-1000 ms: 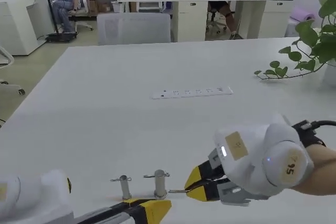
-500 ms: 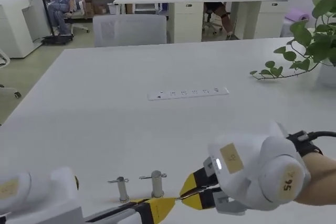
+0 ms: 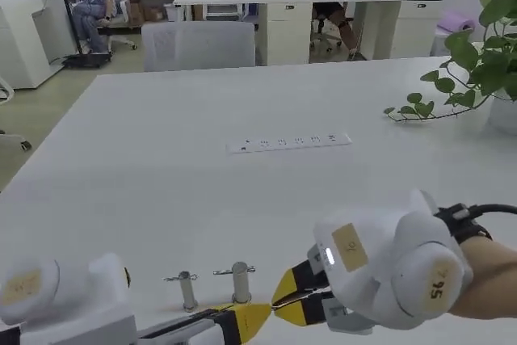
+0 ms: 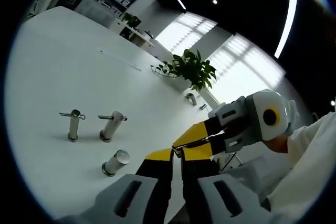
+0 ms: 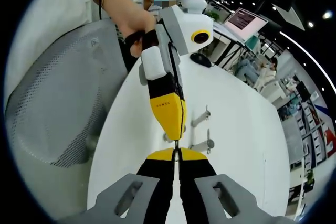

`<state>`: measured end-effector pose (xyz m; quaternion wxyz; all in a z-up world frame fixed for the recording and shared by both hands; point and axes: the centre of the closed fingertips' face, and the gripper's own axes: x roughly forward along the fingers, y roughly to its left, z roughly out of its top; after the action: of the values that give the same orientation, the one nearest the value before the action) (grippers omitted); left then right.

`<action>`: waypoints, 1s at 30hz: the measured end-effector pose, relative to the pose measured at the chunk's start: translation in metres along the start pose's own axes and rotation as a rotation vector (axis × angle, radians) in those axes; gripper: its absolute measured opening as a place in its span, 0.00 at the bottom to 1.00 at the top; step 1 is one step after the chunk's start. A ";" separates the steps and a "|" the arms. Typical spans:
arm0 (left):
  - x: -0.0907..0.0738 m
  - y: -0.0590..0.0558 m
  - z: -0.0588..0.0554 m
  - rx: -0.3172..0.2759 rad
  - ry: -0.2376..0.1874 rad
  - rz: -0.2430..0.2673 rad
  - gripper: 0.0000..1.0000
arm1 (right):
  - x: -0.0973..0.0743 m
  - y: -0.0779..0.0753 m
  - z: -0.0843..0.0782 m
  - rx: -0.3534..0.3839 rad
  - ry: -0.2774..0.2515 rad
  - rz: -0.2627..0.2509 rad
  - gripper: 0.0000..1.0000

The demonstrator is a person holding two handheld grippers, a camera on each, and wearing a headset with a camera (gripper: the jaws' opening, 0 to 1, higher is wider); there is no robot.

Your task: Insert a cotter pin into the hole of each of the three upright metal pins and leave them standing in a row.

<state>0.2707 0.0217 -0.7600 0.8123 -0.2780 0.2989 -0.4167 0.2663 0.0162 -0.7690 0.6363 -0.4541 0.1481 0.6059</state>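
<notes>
Two upright metal pins (image 3: 187, 289) (image 3: 240, 281) stand side by side near the table's front edge, each with a cotter pin through its top. They also appear as pins (image 4: 73, 125) (image 4: 111, 126). A third metal pin (image 4: 115, 162) stands nearer, with no cotter pin in it. My left gripper (image 3: 257, 313) (image 4: 176, 153) and right gripper (image 3: 283, 303) (image 5: 177, 154) meet tip to tip just right of the pins. Both are shut, with a thin cotter pin (image 5: 177, 145) between their yellow tips. The right gripper (image 4: 191, 139) comes in from the right.
A white power strip (image 3: 287, 142) lies mid-table. A leafy plant (image 3: 477, 62) hangs over the right edge. A grey chair (image 3: 198, 44) stands behind the table, with desks and a seated person beyond. A mesh chair (image 5: 52, 108) is close to the table's near side.
The two grippers' tips have come together at the cotter pin; a second ago a gap lay between them. The upright pins have not moved.
</notes>
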 end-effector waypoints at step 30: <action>-0.004 0.000 0.006 0.291 0.046 0.036 0.00 | -0.003 -0.006 0.001 0.133 -0.049 -0.007 0.08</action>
<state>0.2731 0.0257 -0.7550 0.8442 -0.1423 0.2589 -0.4473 0.2705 0.0156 -0.7644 0.6704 -0.3963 0.1706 0.6036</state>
